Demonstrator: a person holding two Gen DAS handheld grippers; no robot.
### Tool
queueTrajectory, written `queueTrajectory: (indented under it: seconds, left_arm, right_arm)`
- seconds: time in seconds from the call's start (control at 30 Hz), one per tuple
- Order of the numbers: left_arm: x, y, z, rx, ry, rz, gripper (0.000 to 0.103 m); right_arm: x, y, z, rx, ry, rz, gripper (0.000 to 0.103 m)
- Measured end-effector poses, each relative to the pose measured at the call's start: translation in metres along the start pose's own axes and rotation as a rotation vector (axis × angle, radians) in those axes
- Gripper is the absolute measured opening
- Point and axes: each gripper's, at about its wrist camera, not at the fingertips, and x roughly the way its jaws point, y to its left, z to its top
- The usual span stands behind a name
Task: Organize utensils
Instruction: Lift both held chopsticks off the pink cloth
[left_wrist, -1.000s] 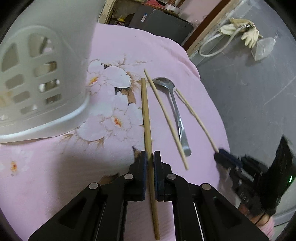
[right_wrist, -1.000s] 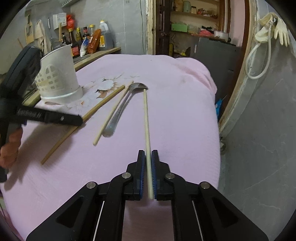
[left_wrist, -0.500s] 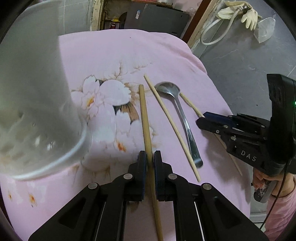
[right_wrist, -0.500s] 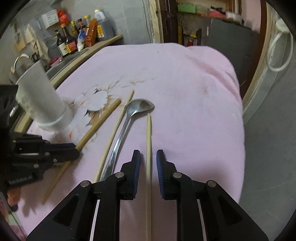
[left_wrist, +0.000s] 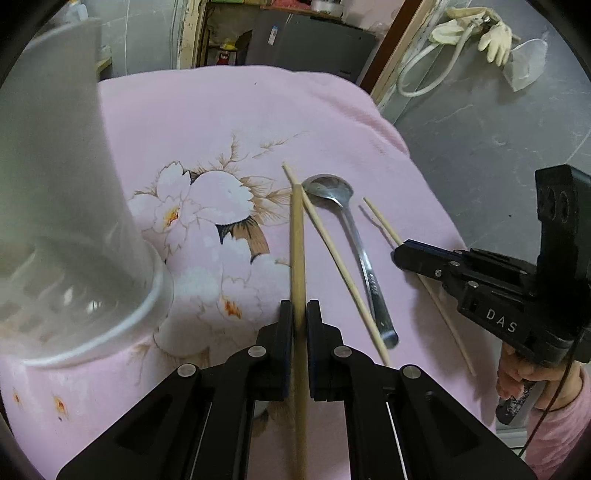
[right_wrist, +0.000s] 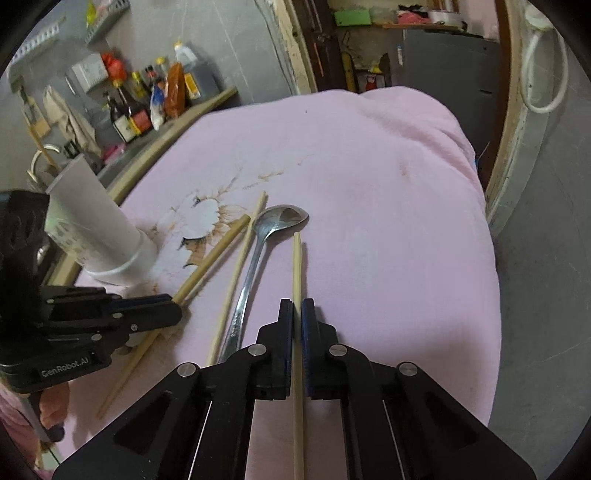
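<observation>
My left gripper (left_wrist: 298, 306) is shut on a thick wooden chopstick (left_wrist: 297, 236) that lies on the pink flowered cloth (left_wrist: 229, 110). To its right lie a thin chopstick (left_wrist: 332, 251) and a steel spoon (left_wrist: 354, 236). My right gripper (right_wrist: 297, 304) has its jaws closing on another thin chopstick (right_wrist: 296, 266), and the pads press on it. In the right wrist view the spoon (right_wrist: 258, 251) lies just left of that chopstick. The white slotted utensil holder (left_wrist: 62, 184) stands on the cloth at the left. The right gripper (left_wrist: 397, 254) shows in the left wrist view at the right.
The cloth drops off at its right edge to a grey floor (left_wrist: 498, 147). Bottles (right_wrist: 140, 110) stand on a shelf behind the holder (right_wrist: 96, 229). A hose and gloves (left_wrist: 480, 33) lie on the floor. A hand (left_wrist: 517, 373) holds the right gripper's handle.
The right jaws stood apart around the thin chopstick half a second ago and now press on it. The right gripper moved up along that chopstick. The left gripper kept its hold.
</observation>
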Motion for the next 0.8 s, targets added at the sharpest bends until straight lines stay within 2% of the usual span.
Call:
queueTrajectory:
  seconds: [0.2,0.3,0.33,0.4,0.47,0.63,0.77,0.8]
  left_arm:
    - [-0.029,-0.009,-0.020,0.028,-0.126,-0.031,0.005]
    - [-0.051,-0.017,-0.033,0.054,-0.269,-0.023,0.005]
    - [-0.061,-0.017,-0.037,0.059,-0.338,-0.019,0.005]
    - [-0.077,-0.020,-0.046,0.063,-0.460,-0.022,0.005]
    - [-0.091,-0.024,-0.053,0.076,-0.576,-0.010,0.005]
    - [-0.128,-0.031,-0.061,0.089,-0.803,-0.002,0.005]
    - [-0.164,-0.026,-0.064,0.084,-0.944,0.012,0.005]
    - [-0.171,-0.023,-0.065,0.085,-0.959,0.012,0.005]
  right_arm:
    - [-0.033,0.006,-0.019,0.022,-0.147,0.038,0.003]
    - [-0.056,0.021,-0.030,-0.029,-0.281,0.020,0.003]
    - [-0.070,0.028,-0.038,-0.045,-0.367,0.025,0.003]
    - [-0.085,0.039,-0.047,-0.066,-0.474,0.034,0.003]
    - [-0.107,0.060,-0.058,-0.125,-0.621,0.021,0.003]
    - [-0.141,0.095,-0.063,-0.218,-0.828,0.010,0.003]
    - [-0.159,0.116,-0.056,-0.259,-0.958,0.050,0.003]
    - [-0.160,0.121,-0.050,-0.260,-0.983,0.075,0.003]
